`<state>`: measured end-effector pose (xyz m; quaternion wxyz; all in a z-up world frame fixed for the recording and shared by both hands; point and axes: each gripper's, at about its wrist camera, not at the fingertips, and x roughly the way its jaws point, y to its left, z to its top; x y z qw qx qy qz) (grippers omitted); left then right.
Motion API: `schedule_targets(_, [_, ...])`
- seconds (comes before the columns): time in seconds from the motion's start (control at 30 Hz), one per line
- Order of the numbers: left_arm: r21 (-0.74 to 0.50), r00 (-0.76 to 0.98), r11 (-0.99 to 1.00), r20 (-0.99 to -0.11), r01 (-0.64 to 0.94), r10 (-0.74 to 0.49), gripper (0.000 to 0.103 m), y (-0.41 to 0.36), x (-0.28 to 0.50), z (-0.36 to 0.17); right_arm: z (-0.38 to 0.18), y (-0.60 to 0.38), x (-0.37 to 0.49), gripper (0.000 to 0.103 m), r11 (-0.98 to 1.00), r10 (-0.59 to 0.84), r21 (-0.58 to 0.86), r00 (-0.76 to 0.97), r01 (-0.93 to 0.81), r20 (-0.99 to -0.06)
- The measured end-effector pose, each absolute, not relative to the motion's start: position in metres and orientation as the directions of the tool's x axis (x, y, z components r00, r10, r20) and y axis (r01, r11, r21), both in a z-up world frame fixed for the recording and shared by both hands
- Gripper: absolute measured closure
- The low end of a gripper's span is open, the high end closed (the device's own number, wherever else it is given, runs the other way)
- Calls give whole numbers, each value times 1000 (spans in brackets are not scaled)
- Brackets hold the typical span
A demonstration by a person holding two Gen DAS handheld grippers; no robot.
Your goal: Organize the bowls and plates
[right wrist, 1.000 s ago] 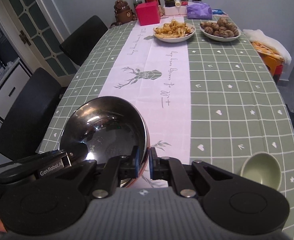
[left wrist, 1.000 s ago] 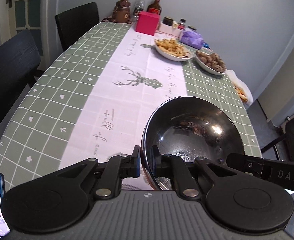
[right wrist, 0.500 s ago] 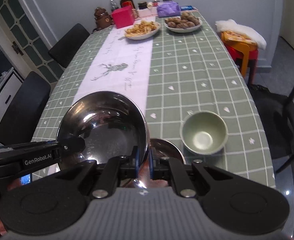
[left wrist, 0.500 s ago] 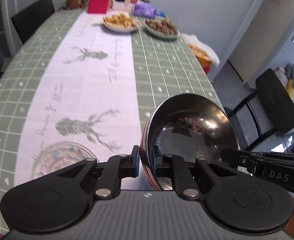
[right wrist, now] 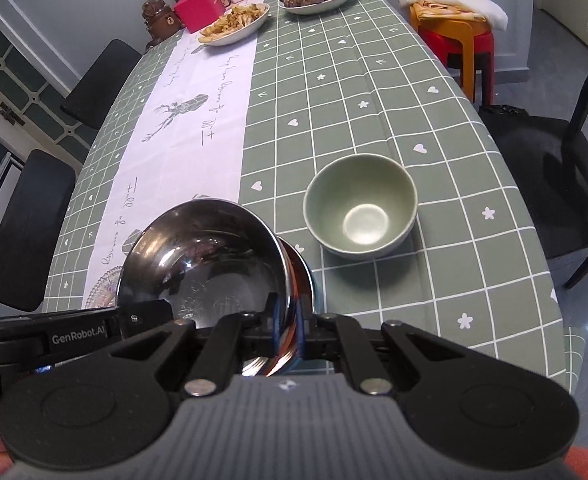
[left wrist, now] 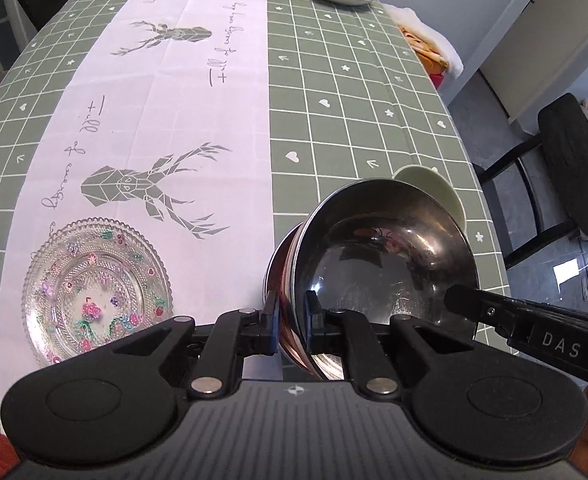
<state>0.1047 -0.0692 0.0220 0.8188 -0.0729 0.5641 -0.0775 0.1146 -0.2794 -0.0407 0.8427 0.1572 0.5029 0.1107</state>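
Both grippers, left [left wrist: 290, 320] & right [right wrist: 290, 328], clamped on steel bowl [left wrist: 381, 256] rim, lower centre, above second steel bowl [right wrist: 299, 276]. Step: nesting. Next: lower, release.

Left wrist view sits low behind its own fingers, close over the near table edge, facing down the long table [left wrist: 333, 92]. Right wrist view does the same from the other side, slightly higher. Both share the steel bowl [left wrist: 385, 256] [right wrist: 206, 264] and green bowl [left wrist: 433, 188] [right wrist: 359, 208].
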Motion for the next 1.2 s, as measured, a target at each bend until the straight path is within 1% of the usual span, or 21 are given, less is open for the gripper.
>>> schedule_targets(0.43, [-137,313,988,-937,78,-155,91,-79,110,14,-49,-277,122,98,931,337,365,439,-21,-833])
schedule_targets(0.5, [-134,313,987,-937,88,-155,91,-79,111,15,-50,-276,123,97,933,332,359,440,-22,-835])
schedule_targets(0.53, [-131,316,987,-936,93,-154,91,-79,111,16,-50,-276,124,94,934,328,356,438,-20,-837])
schedule_targets(0.6, [-125,323,988,-935,94,-149,91,-77,112,19,-52,-277,126,95,935,325,355,432,-11,-841])
schedule_targets(0.7, [-128,325,988,-934,86,-149,91,-72,115,20,-56,-281,130,95,926,341,378,417,8,-843])
schedule_targets(0.77, [-132,332,988,-931,80,-151,88,-69,116,21,-58,-284,130,94,920,349,391,414,18,-841])
schedule_targets(0.87, [-173,320,983,-930,60,-183,86,-61,118,20,-56,-288,128,94,912,362,409,419,24,-833])
schedule_targets(0.93, [-192,317,980,-928,51,-198,86,-58,119,21,-53,-291,127,90,908,369,417,423,25,-828])
schedule_targets(1.0, [-211,331,976,-918,55,-217,86,-56,120,24,-49,-296,127,90,902,376,431,436,30,-818])
schedule_targets(1.03, [-211,338,976,-915,59,-219,86,-57,121,27,-46,-298,127,91,900,378,434,443,28,-813])
schedule_targets(1.07, [-209,346,976,-913,61,-217,86,-57,121,29,-45,-299,126,96,901,380,434,447,22,-810])
schedule_targets(1.2, [-215,374,974,-899,75,-227,86,-62,124,37,-49,-296,124,99,906,380,423,445,-3,-811])
